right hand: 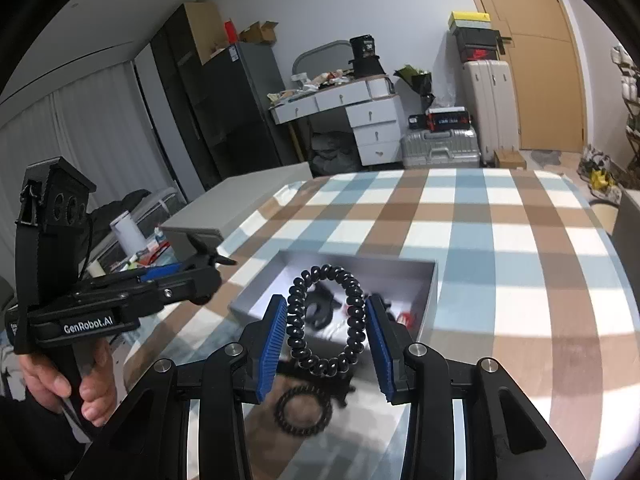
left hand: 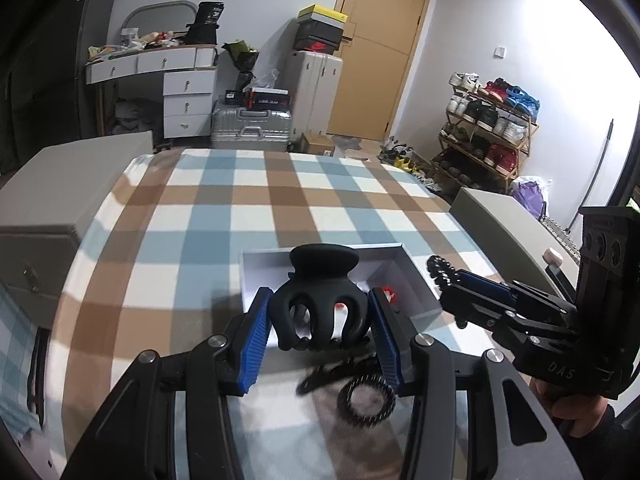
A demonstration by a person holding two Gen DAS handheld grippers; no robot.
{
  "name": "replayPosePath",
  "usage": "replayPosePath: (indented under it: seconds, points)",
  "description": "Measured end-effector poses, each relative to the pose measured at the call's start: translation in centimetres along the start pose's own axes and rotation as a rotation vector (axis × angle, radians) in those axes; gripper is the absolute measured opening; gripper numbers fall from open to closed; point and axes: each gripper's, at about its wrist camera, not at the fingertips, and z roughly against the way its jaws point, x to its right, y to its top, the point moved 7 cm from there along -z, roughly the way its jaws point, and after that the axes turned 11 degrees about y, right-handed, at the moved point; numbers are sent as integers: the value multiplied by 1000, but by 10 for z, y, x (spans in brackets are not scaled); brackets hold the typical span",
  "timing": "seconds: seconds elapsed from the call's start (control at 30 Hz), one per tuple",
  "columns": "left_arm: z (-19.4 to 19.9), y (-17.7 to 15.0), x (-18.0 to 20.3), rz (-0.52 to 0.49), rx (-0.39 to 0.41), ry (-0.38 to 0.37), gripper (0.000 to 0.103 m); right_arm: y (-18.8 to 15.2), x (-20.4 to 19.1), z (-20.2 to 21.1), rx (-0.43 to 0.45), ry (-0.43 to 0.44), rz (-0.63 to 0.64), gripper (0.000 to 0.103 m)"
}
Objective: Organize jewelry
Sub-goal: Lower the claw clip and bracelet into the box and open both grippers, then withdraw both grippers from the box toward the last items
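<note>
We hold the light, rigid hair claw (left hand: pixel 319 304) in the left hand-held gripper (left hand: pixel 320 336), pads across its sides; the right hand-held gripper (right hand: pixel 327 336) grasps a springy coil hair tie (right hand: pixel 327 316) above the box (right hand: pixel 430 300)

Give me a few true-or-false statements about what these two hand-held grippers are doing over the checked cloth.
1. The left hand-held gripper holds a black claw hair clip. True.
2. The right hand-held gripper holds a red ribbon. False: it holds a black spiral hair tie.
3. The grey box on the cloth has its lid on. False: it is open, with items inside.
4. Another spiral hair tie lies on the table below the right gripper. True.
5. The cloth is plain white. False: it is checked in blue, brown and white.
</note>
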Motion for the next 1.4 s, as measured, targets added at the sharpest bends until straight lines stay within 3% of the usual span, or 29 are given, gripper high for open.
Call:
replayPosePath:
  seconds: [0.43, 1.03, 1.2, 1.4]
  points:
    - [-39, 8, 25, -37, -62, -50, 42, 23, 22, -23, 5, 5, 1, 39]
    - [-66, 3, 31, -30, -135, -84, 42, 12, 50, -46, -51, 13, -36, 41]
    - [-67, 4, 34, -23, -139, -103, 43, 14, 53, -47, -51, 20, -50, 46]
    - [-65, 4, 30, -14, -144, -90, 65, 17, 54, -40, -20, 12, -55, 70]
